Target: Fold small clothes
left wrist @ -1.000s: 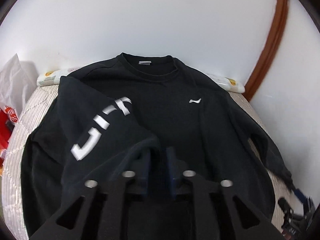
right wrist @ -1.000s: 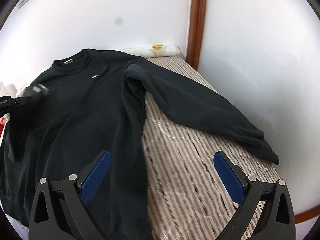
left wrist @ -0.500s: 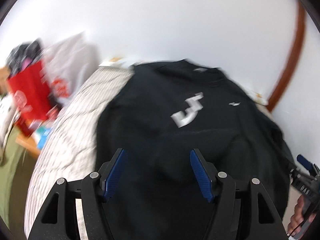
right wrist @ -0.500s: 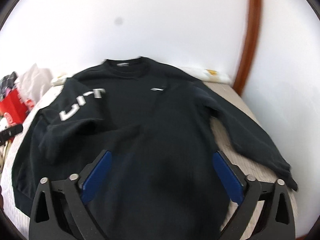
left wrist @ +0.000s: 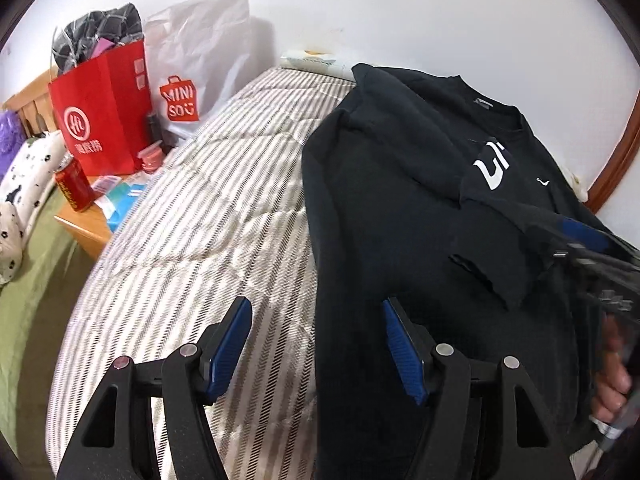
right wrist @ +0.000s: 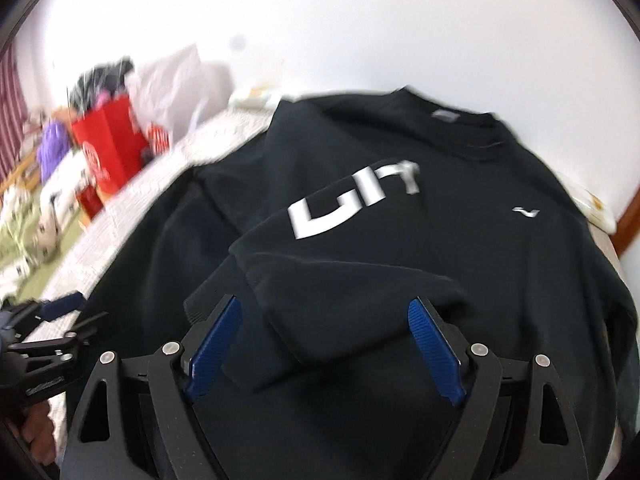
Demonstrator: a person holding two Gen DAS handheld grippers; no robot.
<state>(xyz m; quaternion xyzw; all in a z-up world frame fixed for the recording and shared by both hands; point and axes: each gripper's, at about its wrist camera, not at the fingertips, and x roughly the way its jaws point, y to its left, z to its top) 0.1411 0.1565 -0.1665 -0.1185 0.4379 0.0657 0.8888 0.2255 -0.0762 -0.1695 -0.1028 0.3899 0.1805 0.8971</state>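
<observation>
A black sweatshirt [left wrist: 400, 220] lies face up on the striped mattress [left wrist: 208, 220], neck toward the wall. One sleeve [right wrist: 352, 208], marked with white letters, is folded across the chest. Its cuff [right wrist: 360, 296] lies between the fingers of my right gripper [right wrist: 325, 312], whose jaws are closing; the pads do not press on the cloth. My left gripper [left wrist: 316, 320] is open over the sweatshirt's left edge, one finger above the mattress, the other above the black cloth, holding nothing. The right gripper [left wrist: 588, 240] shows blurred at the right edge of the left wrist view.
A red paper bag [left wrist: 100, 120] and a white shopping bag [left wrist: 200, 60] stand at the mattress's far left. A red can [left wrist: 74, 186] sits on a wooden bedside table [left wrist: 84, 228]. White wall behind; brown wooden trim [left wrist: 616, 160] at right. A hand [left wrist: 612, 384] grips the right tool.
The left gripper let go of the lettered sleeve, opened, and swung left to the sweatshirt's edge. The right gripper swept left from beside the spread right sleeve to over the folded sleeve's cuff, jaws narrowing.
</observation>
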